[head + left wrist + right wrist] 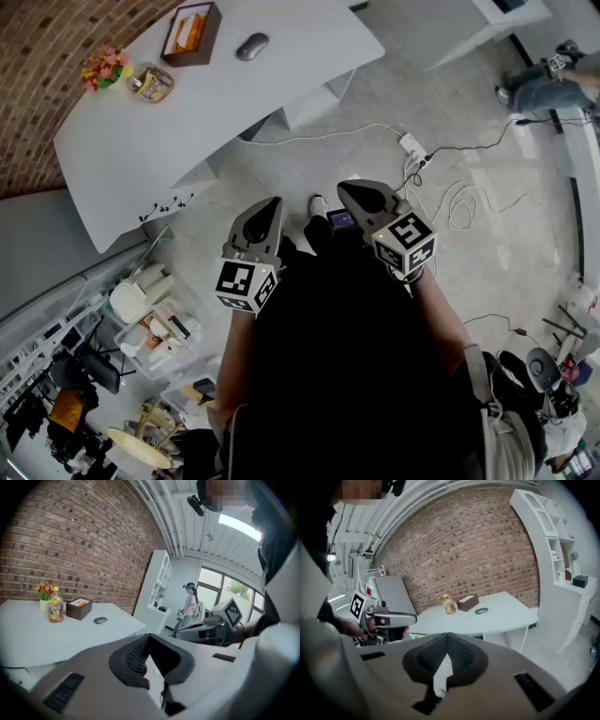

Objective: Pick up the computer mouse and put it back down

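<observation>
On the white table (187, 122) by a brick wall the computer mouse (251, 45) is seen, well apart from the left gripper (266, 208) and right gripper (360, 193), both closed and empty. The pick-up is judged not yet begun; an approach with one gripper's jaws opened is called for.

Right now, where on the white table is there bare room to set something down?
Table: bare across the whole near side, from the jar and mouse to the front edge, and right of the mouse. Crowded only by the wall: flowers, jar, brown box.
</observation>
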The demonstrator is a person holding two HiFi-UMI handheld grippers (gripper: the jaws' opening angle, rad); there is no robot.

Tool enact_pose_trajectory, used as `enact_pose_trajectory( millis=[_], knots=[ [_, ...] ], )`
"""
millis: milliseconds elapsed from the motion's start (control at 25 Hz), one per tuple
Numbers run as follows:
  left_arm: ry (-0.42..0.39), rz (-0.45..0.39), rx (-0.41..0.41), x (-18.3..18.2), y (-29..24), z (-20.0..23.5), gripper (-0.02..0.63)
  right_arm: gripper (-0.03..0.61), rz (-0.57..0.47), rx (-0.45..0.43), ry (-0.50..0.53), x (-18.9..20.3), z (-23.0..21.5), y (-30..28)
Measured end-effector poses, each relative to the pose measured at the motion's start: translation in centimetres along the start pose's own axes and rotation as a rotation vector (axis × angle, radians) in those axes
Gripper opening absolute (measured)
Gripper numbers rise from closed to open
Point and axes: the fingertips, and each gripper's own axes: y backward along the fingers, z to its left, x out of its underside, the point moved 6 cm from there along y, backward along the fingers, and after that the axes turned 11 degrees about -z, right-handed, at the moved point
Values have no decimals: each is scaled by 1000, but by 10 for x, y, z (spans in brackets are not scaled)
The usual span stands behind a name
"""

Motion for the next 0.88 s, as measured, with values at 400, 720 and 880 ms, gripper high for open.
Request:
enact_pose_trajectory(
  millis=[400,720,880],
  knots=[
    [33,-39,40,-22,-23,-15,6,17,-67,-83,49,-36,21,-15],
    [36,-26,42,-22,-34,-28,6,17,-77,-117,42,-38,18,-6],
    [36,-14,35,-22,-35,-34,6,17,-74,-125,27,-37,15,-3]
  ],
)
